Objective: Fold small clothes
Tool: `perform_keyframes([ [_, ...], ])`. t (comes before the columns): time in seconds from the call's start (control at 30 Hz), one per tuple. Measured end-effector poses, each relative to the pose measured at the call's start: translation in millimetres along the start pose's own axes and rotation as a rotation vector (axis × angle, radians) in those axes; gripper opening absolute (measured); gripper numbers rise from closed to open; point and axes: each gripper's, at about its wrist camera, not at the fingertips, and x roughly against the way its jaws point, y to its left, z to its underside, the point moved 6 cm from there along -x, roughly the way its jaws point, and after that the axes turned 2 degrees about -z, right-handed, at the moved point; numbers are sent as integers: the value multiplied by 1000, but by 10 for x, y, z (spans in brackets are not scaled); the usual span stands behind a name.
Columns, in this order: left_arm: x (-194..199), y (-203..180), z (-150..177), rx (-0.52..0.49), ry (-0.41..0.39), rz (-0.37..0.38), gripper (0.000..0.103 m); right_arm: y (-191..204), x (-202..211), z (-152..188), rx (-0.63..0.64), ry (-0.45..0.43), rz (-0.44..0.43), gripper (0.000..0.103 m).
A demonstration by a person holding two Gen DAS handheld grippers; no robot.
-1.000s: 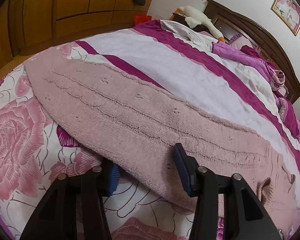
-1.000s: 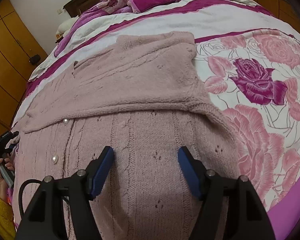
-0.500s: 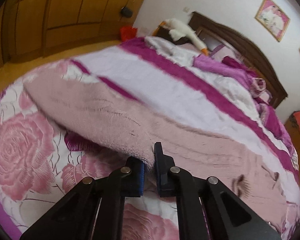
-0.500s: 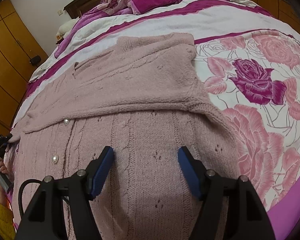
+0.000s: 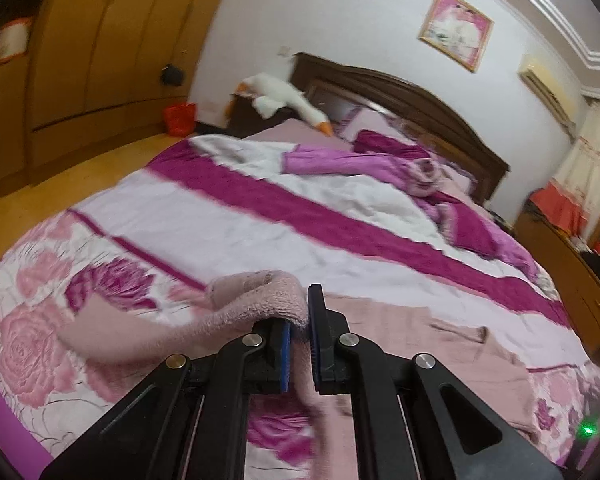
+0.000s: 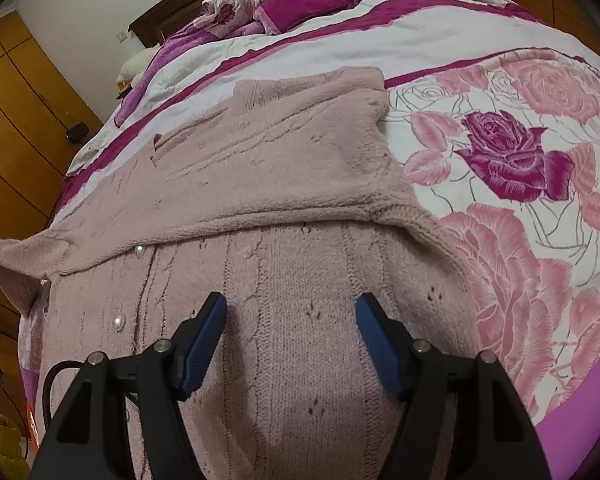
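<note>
Cardigan (image 6: 284, 184): dusty pink cable knit, pearl-white buttons (image 6: 118, 323). Bedspread (image 6: 512, 152): white with pink and magenta roses, magenta stripes.

Cardigan's (image 6: 300, 184) near hem cut off; lifted sleeve (image 5: 256, 304) motion-blurred.

I see the pink sweater (image 6: 284, 208) covering the near part of the bed (image 5: 340, 216), so my right gripper (image 6: 292, 332), jaws apart, has only knit below it. To its right the rose-print quilt (image 6: 520, 184) lies bare and passable. My left gripper (image 5: 298, 344) is clamped on a lifted sweater edge (image 5: 260, 300). Beyond, striped bedding is free until the crumpled purple blanket (image 5: 380, 160) and headboard (image 5: 400, 92).
</note>
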Motion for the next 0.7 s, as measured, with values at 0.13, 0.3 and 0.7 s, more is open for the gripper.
perform_keyframes([
  [0.13, 6, -445, 22, -58, 20, 63, 0, -10, 3, 7, -9, -6, -14, 71],
  [0.3, -48, -987, 149, -111, 49, 143, 0, -35, 11, 6, -28, -15, -40, 71],
  [0.7, -515, -1878, 892, -313, 211, 160, 0, -123, 38, 24, -85, -39, -118, 71],
])
